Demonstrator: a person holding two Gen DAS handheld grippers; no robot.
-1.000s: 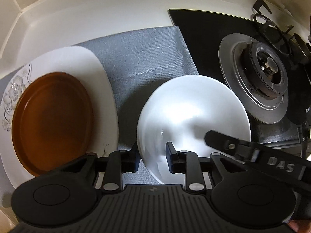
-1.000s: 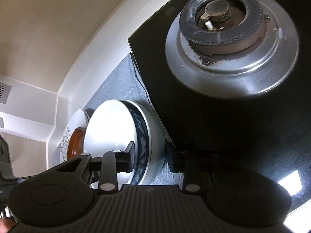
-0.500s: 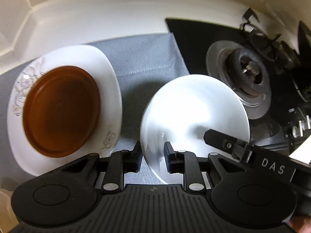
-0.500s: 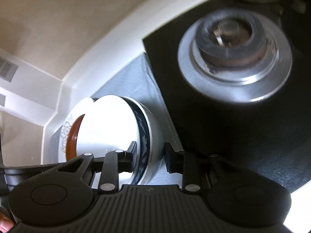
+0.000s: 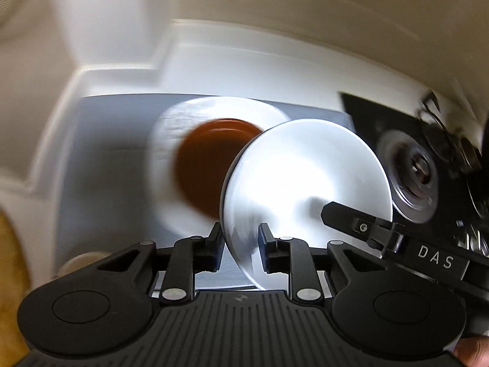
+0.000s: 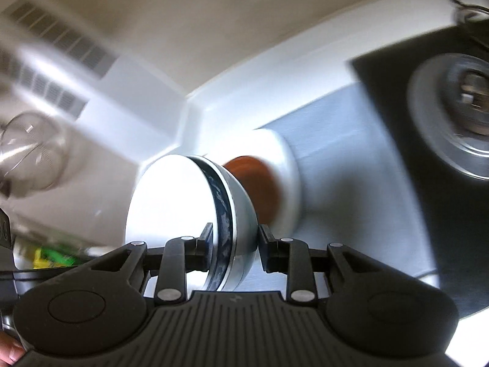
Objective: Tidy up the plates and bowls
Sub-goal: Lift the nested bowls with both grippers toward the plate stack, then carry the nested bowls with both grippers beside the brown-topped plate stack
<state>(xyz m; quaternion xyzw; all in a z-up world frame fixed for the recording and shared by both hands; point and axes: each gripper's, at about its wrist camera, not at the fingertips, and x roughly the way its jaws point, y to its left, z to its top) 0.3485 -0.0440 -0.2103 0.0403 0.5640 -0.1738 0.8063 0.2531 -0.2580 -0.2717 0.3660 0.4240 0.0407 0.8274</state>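
A white bowl [image 5: 305, 180] with a blue band under its rim [image 6: 223, 214] hangs above the counter, held by both grippers. My left gripper [image 5: 240, 243] is shut on its near rim. My right gripper [image 6: 233, 243] is shut on the opposite rim, and one of its fingers [image 5: 351, 218] reaches into the bowl in the left wrist view. Below and to the left, a brown plate [image 5: 207, 165] lies on a white floral plate [image 5: 171, 140], both blurred. In the right wrist view the brown plate [image 6: 259, 183] and the white plate [image 6: 290, 165] show behind the bowl.
A grey mat [image 5: 101, 159] covers the counter under the plates. A black hob with a silver burner [image 5: 412, 177] lies to the right. White walls [image 5: 244, 61] rise behind. A clear glass jar [image 6: 27, 153] stands at the left in the right wrist view.
Both grippers have lifted the bowl off the mat and carried it left, toward the stacked plates. The hob has slid to the right of both views, and the wrists have rolled.
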